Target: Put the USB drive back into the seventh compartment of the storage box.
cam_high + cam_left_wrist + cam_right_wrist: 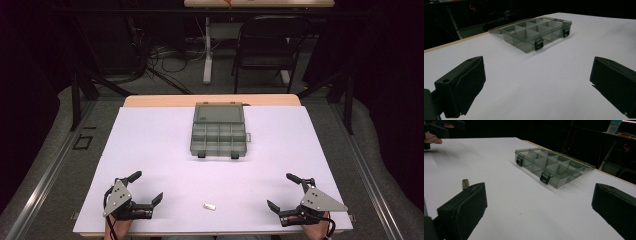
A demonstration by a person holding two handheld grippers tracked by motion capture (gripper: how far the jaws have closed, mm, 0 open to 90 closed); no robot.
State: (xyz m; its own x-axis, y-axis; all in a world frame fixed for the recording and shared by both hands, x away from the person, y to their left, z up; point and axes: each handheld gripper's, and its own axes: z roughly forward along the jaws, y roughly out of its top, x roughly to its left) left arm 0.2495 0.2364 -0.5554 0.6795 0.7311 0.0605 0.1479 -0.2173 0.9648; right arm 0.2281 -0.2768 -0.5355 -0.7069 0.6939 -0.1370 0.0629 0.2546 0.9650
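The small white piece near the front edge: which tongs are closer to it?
Left, though only slightly. The white piece lies on the table between both; the left tongs sit open to its left, and the right tongs sit open a little farther off to its right.

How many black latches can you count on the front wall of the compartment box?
2: one latch at the front wall's left end, the other latch toward its right end.

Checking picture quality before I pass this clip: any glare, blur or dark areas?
High view: white table sheet evenly lit, no glare; surroundings dark. Left gripper view: organizer box fairly sharp, the near jaws soft. Right gripper view: box casts a faint shadow, small piece slightly blurred, background nearly black.
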